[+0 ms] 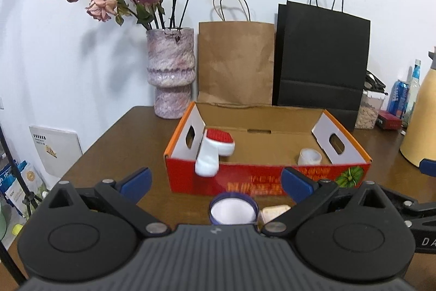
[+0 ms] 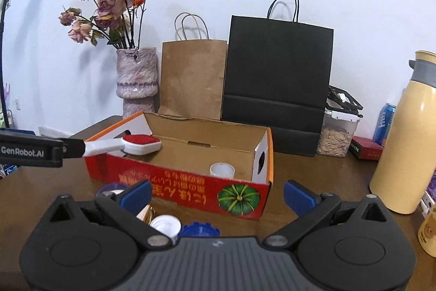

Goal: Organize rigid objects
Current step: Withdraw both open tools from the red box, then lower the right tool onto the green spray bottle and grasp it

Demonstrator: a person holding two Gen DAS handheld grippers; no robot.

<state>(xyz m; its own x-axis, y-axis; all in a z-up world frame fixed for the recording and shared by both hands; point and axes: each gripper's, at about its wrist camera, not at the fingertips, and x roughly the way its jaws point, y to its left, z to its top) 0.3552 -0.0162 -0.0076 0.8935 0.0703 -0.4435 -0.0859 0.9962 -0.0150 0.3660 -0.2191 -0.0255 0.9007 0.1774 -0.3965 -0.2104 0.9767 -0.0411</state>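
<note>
Both tools gape wide; brush (image 1: 215,152) overhangs box (image 1: 245,182) rim, perhaps resting.

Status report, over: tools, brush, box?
Left tool open, empty. Right tool open, empty. Brush propped over the box front wall, handle overhanging. Tape roll inside.

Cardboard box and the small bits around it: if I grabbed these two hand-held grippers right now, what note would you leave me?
Left hand-held gripper: open, empty, just short of the lint brush's handle.
Right hand-held gripper: open, empty, in front of the cardboard box.
Done: lint brush lies head inside the box with its handle poking over the front wall. Tape roll sits inside at the right end.
Left: purple-rimmed lid, beige block, white cap and blue cap on the table before the box. The brush probably wants nudging fully in.
</note>
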